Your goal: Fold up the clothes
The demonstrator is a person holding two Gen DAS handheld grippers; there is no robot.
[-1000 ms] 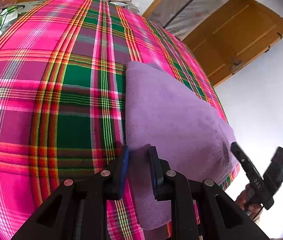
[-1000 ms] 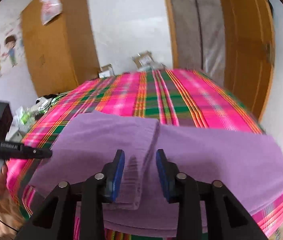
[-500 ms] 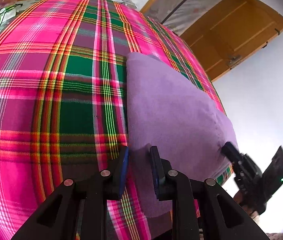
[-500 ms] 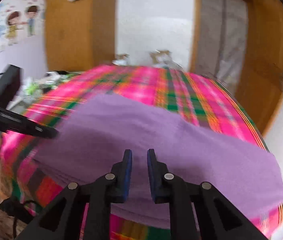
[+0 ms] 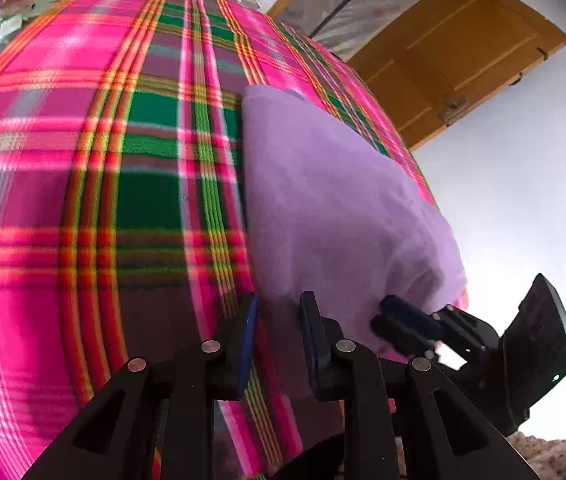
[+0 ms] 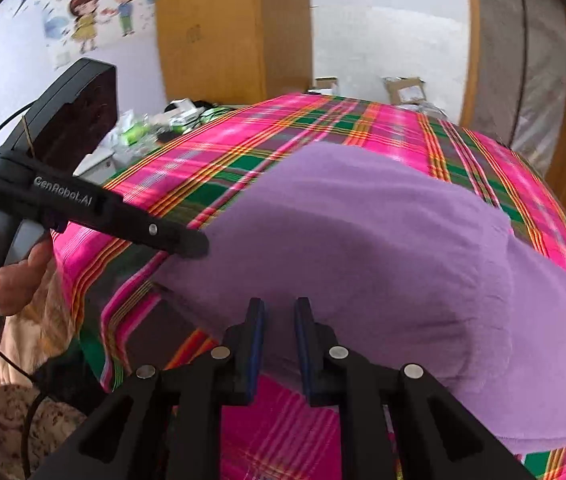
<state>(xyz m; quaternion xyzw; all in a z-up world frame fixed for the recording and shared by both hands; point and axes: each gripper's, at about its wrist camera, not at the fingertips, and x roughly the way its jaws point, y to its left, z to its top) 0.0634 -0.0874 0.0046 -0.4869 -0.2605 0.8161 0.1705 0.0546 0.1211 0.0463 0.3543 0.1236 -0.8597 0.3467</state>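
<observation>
Since a second ago, my right gripper (image 6: 279, 312) has swung over to the near edge of the purple garment (image 6: 383, 248), and the loose flap that lay between its pads then is gone from there; its jaws are narrower than before.

From the left wrist, my left gripper (image 5: 279, 308) sits at the garment's (image 5: 323, 200) near left corner. Purple cloth lies in the gap between the two blue pads, but the jaws stand a little apart and I cannot tell whether they pinch it. The garment is spread on the pink and green plaid bedcover (image 5: 103, 180), along its right side. My right gripper (image 5: 403, 322) shows low at the right, its tips at the garment's near edge.

From the right wrist, the right gripper's pads stand close together with the garment's near hem in the gap; whether they press it I cannot tell. My left hand (image 6: 7, 272) holds the left gripper (image 6: 193, 246), whose tip touches the garment's left corner.
</observation>
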